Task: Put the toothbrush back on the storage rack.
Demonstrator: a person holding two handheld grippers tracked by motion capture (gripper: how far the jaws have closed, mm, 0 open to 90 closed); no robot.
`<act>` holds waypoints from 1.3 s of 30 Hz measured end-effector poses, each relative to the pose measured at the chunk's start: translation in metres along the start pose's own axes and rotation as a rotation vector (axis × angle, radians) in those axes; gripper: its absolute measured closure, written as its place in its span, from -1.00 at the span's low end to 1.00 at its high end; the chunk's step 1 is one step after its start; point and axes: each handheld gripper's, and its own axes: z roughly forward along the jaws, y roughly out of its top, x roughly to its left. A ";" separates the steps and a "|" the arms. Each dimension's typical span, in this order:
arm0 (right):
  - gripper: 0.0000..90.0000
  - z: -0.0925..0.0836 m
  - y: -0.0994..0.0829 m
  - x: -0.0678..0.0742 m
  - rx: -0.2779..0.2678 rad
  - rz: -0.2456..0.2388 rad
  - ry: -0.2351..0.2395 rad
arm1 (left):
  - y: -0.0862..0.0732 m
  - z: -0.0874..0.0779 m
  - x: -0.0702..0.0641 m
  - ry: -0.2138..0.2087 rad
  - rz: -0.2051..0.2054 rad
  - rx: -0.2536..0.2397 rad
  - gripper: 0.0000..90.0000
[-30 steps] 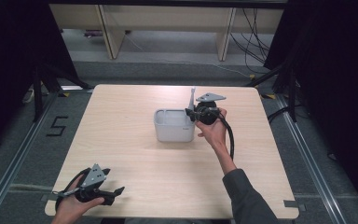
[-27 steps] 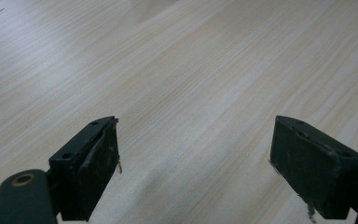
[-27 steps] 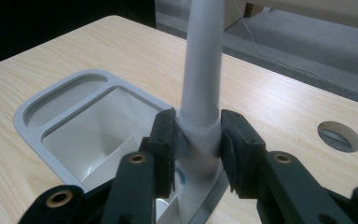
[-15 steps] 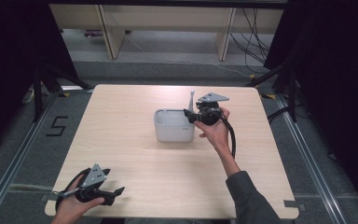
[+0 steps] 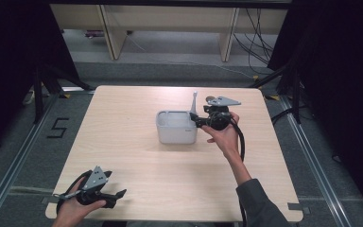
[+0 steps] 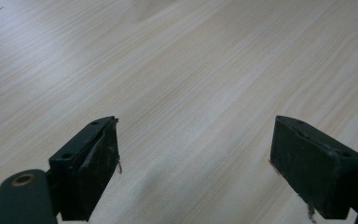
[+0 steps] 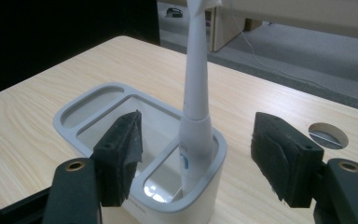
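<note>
One light wooden tabletop (image 5: 137,156) takes up the middle of the high view, with a single round cable hole (image 7: 328,135) seen at the right of the right gripper view. Near the centre of the high view, slightly above the middle, stands one pale grey holder (image 5: 176,126), a rounded box with three compartments on top: a long narrow one, a large middle one and a smaller one at its near end in the right gripper view. One white electric toothbrush (image 7: 196,100) stands upright in that smaller compartment, its head reaching the top edge of the frame.

There are two grippers. The right gripper (image 5: 197,122), just right of the holder in the high view, has its jaws spread on either side of the toothbrush, clear of it; they have just been opening. The left gripper (image 5: 116,197) sits at the lower left of the high view, well apart from the holder, jaws spread wide over bare wood with nothing between them.
</note>
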 end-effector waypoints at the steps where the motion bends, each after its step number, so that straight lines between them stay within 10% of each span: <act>1: -0.25 -0.003 -0.002 0.000 0.008 0.004 0.005 | 0.000 0.000 0.000 -0.001 -0.003 -0.002 -0.67; 39: -0.42 -0.043 -0.060 0.012 0.044 -0.007 0.055 | 0.000 0.000 -0.003 -0.012 -0.021 -0.027 -0.67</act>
